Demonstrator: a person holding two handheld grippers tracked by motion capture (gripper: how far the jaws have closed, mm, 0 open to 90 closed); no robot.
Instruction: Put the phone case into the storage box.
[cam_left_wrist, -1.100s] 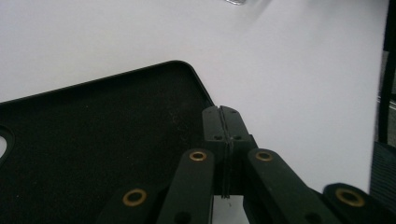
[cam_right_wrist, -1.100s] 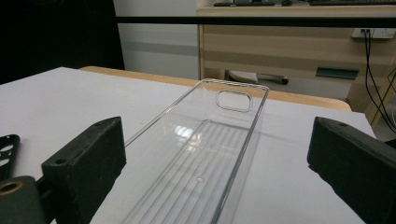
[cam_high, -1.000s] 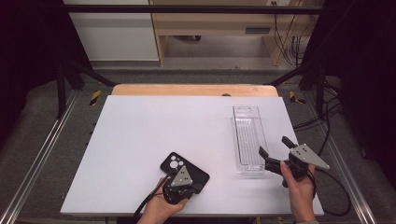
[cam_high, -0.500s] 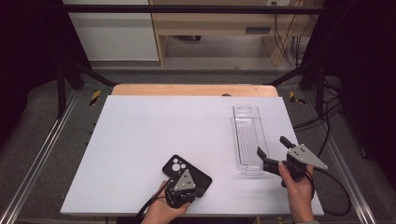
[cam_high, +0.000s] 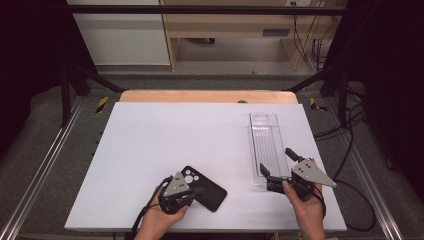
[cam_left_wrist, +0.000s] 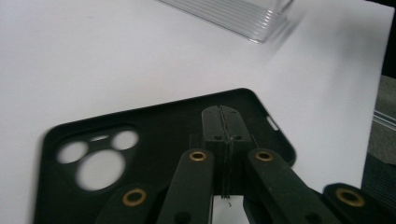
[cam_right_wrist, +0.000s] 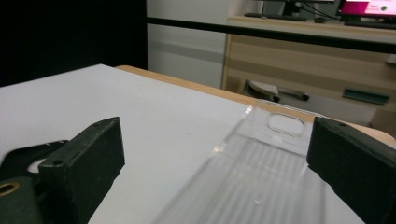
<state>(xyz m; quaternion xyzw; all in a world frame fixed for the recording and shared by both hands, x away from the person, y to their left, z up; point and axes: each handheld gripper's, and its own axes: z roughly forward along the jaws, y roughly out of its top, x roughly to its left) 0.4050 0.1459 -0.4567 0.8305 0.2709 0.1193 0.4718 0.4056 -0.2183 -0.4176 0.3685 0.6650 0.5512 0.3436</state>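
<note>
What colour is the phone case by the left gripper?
Black phone case, clearest in the left gripper view.

White table (cam_high: 165, 150) with a wooden strip (cam_high: 207, 96) along its far edge. Grey floor around, with metal rails (cam_high: 40, 175) either side. Black frame bars (cam_high: 200, 9) overhead. Beyond, a white cabinet (cam_high: 120, 35) beside a wooden desk (cam_high: 240, 25). Cables (cam_high: 350, 150) trailing across the floor at right. Yellow-black tape marks (cam_high: 101, 104) near the far corners.

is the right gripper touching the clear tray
Apart. In the right gripper view the fingers stand wide on either side of the clear tray, with gaps showing.
</note>
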